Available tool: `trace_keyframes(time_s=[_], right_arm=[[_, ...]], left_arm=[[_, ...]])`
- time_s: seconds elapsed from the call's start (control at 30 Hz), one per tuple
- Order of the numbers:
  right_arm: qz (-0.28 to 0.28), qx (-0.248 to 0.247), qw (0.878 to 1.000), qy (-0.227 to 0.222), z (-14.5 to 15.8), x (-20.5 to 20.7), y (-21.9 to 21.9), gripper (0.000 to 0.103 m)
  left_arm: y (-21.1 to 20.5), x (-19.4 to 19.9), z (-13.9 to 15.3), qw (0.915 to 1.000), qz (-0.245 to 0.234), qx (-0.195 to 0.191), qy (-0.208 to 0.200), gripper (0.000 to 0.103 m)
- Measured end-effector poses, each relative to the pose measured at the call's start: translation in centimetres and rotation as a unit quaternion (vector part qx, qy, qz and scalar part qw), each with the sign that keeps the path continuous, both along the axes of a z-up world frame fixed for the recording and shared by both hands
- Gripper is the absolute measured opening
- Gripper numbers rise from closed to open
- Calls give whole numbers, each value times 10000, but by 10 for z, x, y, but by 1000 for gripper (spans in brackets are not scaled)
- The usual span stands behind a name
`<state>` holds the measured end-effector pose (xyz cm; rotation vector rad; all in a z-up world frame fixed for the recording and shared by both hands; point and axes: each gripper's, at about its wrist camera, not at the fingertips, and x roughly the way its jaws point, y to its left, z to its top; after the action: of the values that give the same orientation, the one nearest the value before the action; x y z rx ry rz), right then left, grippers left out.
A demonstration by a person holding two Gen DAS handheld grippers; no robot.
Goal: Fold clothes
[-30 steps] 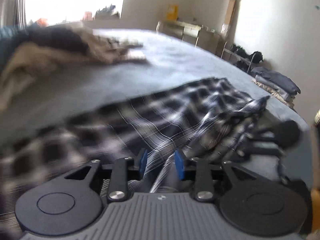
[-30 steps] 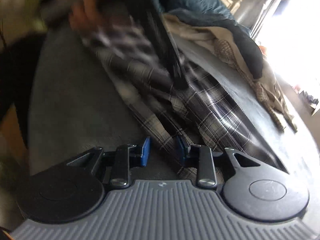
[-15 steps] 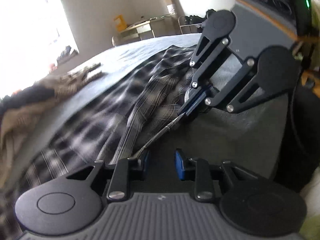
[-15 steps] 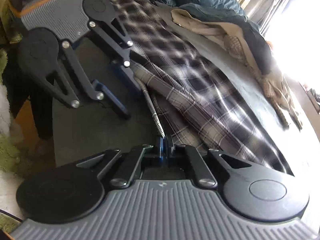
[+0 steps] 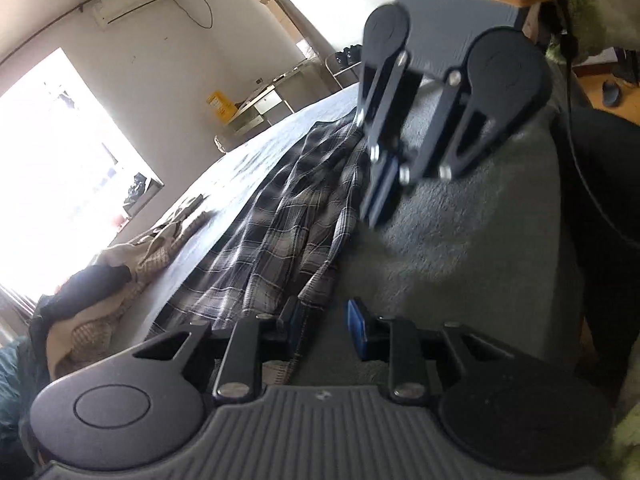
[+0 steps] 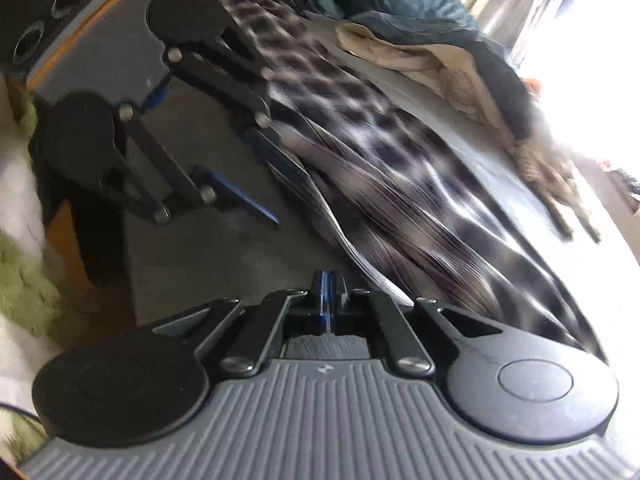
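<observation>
On bed: both claws at plaid shirt edge.
Right claw fully closed, grip unclear; left claw part-open, not clamping; close it on hem first.

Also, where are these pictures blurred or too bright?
Left wrist view: the window is blown out white, and the right hand-held gripper is smeared by motion. Right wrist view: the plaid shirt is streaked with blur, and the upper right corner is washed out by glare.
</observation>
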<state>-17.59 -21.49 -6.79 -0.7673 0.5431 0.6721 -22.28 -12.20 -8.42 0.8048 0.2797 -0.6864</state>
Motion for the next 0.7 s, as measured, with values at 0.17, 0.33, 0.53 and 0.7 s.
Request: trace_keyframes(time_s=[0.17,0.33,0.53,0.7], right_arm=[[-614,-917,9924,-540,-3,15,-43,3],[-745,-1887,9759,-808,-20,41,-67,10],[-586,-2268,9700,-654,-37,63,-83,10],[-442,-2323,9708,-415,-21,49,-90,2]], left_arm=[[-8,14,-6,9999,-20,142,-58,30],[-10,28,-5,9999,70,119,-46,33],[-10,30,-8,9997,43,136,208,26],[-4,32,-3,9981,-59,-88,614,3]])
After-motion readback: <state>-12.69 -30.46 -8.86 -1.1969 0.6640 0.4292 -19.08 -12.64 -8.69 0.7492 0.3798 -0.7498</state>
